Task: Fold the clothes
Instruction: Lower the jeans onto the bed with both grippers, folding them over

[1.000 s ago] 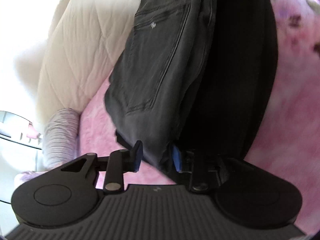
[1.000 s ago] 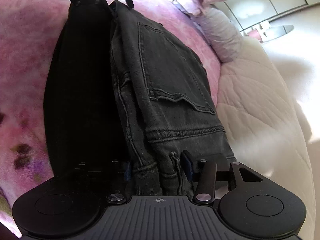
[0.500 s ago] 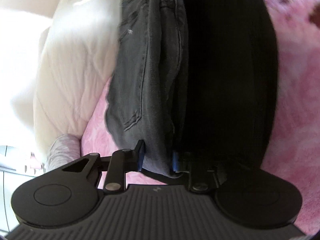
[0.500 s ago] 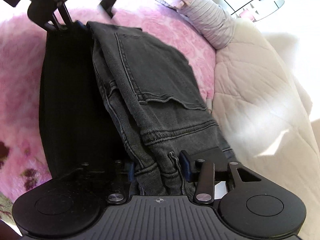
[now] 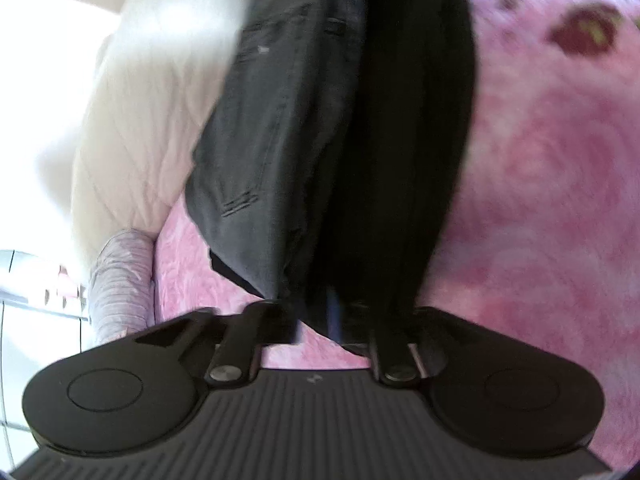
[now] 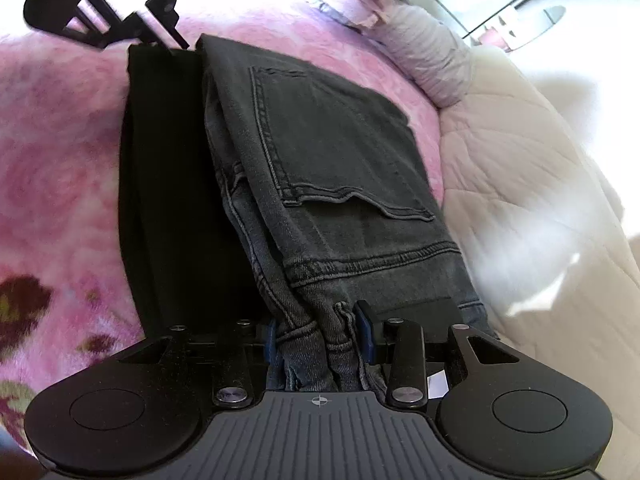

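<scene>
The bed (image 6: 60,128) carries a pink blanket; above it the jeans (image 6: 340,184), folded lengthwise, hang between the claws, lower than a second ago, likely being laid down. The right claw (image 6: 318,338) pinches the waistband; the left claw (image 5: 316,320) has narrowed onto the far end. No readable writing.

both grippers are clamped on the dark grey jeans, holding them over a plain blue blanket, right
Not quite: the blanket is pink with a flower pattern, not plain blue, as the right wrist view shows. The rest holds: the right gripper is shut on the bunched jeans at one end, and the left gripper grips them at the other end.
</scene>
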Motion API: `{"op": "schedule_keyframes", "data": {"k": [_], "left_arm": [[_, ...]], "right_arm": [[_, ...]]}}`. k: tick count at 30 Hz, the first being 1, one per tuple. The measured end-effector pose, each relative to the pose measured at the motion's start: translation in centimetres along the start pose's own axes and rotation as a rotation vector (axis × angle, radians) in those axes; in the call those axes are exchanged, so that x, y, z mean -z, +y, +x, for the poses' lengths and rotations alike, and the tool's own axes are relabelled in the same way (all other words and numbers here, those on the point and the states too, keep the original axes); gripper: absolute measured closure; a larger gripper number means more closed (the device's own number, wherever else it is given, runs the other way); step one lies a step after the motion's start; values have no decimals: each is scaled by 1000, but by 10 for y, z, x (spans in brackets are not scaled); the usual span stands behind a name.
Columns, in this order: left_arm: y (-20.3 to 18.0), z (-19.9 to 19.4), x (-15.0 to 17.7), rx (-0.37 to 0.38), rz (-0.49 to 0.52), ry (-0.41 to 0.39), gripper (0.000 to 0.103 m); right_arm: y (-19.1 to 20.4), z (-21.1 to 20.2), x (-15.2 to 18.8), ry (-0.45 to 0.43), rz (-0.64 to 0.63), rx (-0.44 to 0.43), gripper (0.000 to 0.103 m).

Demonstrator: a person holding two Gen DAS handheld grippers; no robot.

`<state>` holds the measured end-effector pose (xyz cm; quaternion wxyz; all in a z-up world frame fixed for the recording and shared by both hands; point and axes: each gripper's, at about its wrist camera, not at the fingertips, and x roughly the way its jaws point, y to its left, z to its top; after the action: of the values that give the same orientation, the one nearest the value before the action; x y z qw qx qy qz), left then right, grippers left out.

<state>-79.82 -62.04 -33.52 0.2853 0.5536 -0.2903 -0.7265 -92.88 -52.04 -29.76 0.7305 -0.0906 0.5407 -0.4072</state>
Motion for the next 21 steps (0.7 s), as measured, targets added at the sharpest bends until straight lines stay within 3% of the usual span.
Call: {"op": "schedule_keyframes", "data": {"k": [4, 8, 9, 13, 14, 15, 18, 21], "left_arm": [[3, 3, -17, -25, 65, -45, 66], [-4, 13, -25, -70, 149, -97, 55], [-6, 17, -27, -76, 170, -108, 48], [-14, 32, -33, -83, 224, -123, 44], [-15, 35, -35, -87, 233, -124, 48], [-14, 38, -37, -92, 233, -118, 69], [-7, 32, -41, -75, 198, -96, 82], [-15, 22, -41, -68, 184, -91, 85]], "right_arm": [[-14, 16, 1, -7, -17, -5, 66], [-22, 27, 3, -7, -9, -10, 66], [-21, 26, 5, -9, -4, -9, 66], [-27, 32, -1, -12, 4, -11, 66], [-29, 33, -2, -13, 0, -13, 66], [-29, 34, -2, -12, -5, -16, 66], [-33, 35, -3, -15, -20, -22, 66], [-45, 24, -9, -38, -4, 10, 67]]}}
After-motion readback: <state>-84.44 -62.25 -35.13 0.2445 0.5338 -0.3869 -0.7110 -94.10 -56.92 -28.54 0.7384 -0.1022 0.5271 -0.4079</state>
